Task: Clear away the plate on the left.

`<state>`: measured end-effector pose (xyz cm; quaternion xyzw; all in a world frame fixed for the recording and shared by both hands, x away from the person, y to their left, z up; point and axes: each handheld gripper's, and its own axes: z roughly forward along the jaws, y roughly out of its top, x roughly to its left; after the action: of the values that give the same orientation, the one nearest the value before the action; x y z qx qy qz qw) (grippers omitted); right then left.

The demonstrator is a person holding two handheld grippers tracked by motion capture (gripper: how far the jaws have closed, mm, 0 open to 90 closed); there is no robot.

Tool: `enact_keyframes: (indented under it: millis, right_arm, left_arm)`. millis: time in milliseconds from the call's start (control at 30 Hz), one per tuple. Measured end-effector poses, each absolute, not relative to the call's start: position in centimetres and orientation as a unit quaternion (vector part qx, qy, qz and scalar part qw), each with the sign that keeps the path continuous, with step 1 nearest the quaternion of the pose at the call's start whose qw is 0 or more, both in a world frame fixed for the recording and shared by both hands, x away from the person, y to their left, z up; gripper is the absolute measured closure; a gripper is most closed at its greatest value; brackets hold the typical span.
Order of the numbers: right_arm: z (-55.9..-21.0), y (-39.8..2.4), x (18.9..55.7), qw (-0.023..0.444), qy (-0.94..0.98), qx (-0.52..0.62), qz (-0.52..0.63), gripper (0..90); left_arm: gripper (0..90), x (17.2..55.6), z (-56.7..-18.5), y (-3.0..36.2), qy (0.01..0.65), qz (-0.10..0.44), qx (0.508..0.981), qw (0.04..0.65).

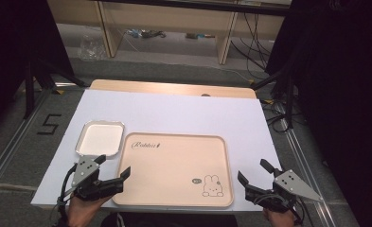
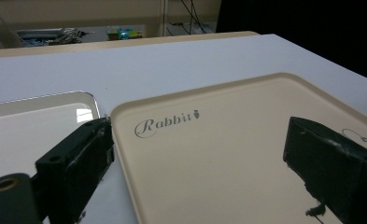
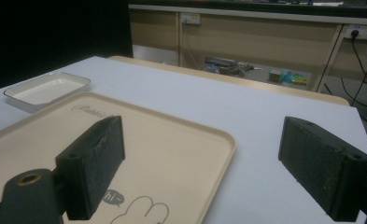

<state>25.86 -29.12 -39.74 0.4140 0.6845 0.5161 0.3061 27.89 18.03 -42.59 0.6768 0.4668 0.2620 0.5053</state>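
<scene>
While both grippers hang at the near edge of the worktop, the lines below place things by their jaws.

Left gripper [image 1: 113,169]: jaws spread wide, nothing between them; one jaw sits at the gap between the small dish and the tray's left rim, the other over the tray's floor.
Right gripper [image 1: 253,172]: jaws released and empty; one jaw hangs over the tray's near right corner, the other over bare white worktop to the right of it.
Beige tray [image 1: 136,191]: lies flat under and ahead of both pairs of jaws, its raised rim running between the right gripper's jaws in the right gripper view [image 3: 218,154].
Small white dish [image 1: 86,127]: just ahead of the left gripper's outer jaw, close beside the tray's far left corner; whether they touch I cannot tell.
Open room: white worktop [image 1: 183,111] lies bare beyond the tray and to the right of the right jaws.
Edges: near worktop edge runs right under both hands.
Cut off: the rabbit drawing [image 1: 212,185] is partly cropped in both gripper views; small print beside it is unreadable.
</scene>
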Motion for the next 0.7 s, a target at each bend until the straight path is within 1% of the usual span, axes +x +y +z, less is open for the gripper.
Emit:
enact_keyframes:
  millis: [700]
  right_arm:
    - [-39.74, -29.09, 25.87, 0.303, 0.686, 0.414, 0.516, 15.2]
  left_arm:
    - [8.1, 28.59, -42.74, 18.67, 0.489, 0.256, 0.671, 0.495]
